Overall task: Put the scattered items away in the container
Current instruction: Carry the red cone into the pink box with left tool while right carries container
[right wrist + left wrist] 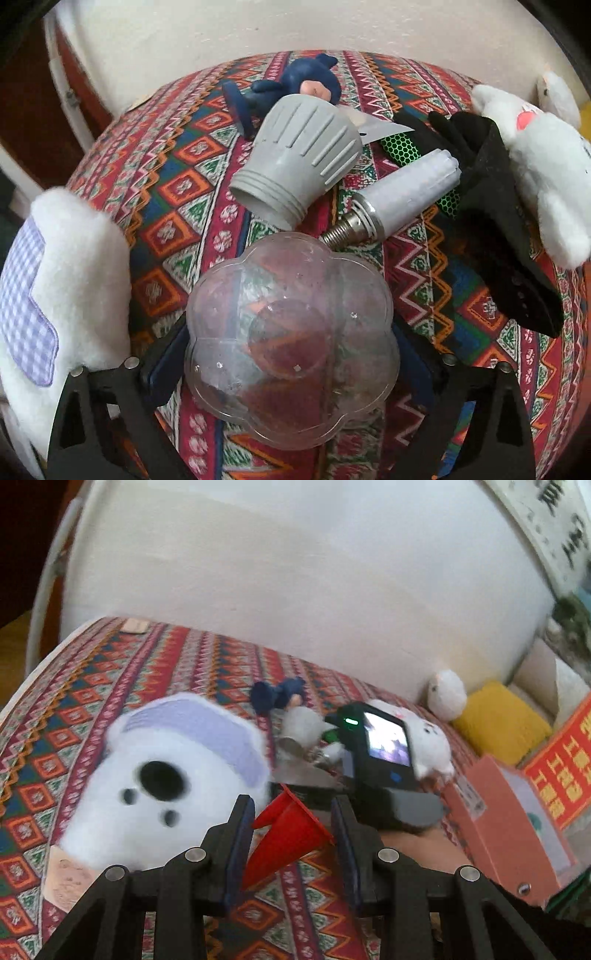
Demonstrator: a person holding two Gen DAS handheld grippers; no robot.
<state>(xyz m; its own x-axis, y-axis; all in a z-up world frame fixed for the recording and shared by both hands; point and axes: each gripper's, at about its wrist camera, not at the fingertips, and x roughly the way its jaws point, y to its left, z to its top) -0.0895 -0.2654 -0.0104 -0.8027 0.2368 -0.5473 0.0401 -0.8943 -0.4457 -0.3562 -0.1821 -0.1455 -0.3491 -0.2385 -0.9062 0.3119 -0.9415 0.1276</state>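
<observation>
In the left wrist view my left gripper (291, 806) is shut on a small red toy cone (286, 836), held above the patterned cloth (155, 672). A big white plush with a purple checked patch (166, 775) lies just left of the fingers. In the right wrist view my right gripper (291, 343) is shut on a clear flower-shaped plastic shell (291, 339), whose sides press against both blue pads. Beyond it lie a grey ribbed cap (299, 155), a white cylinder with a metal screw end (406, 192), a blue figurine (295, 85) and a white rabbit plush (535, 166).
A black glove with a green honeycomb strap (491, 206) lies between the cylinder and the rabbit plush. A pink box (517, 830), a red printed box (565, 768) and a yellow cushion (502, 723) stand at the right. A white wall backs the table.
</observation>
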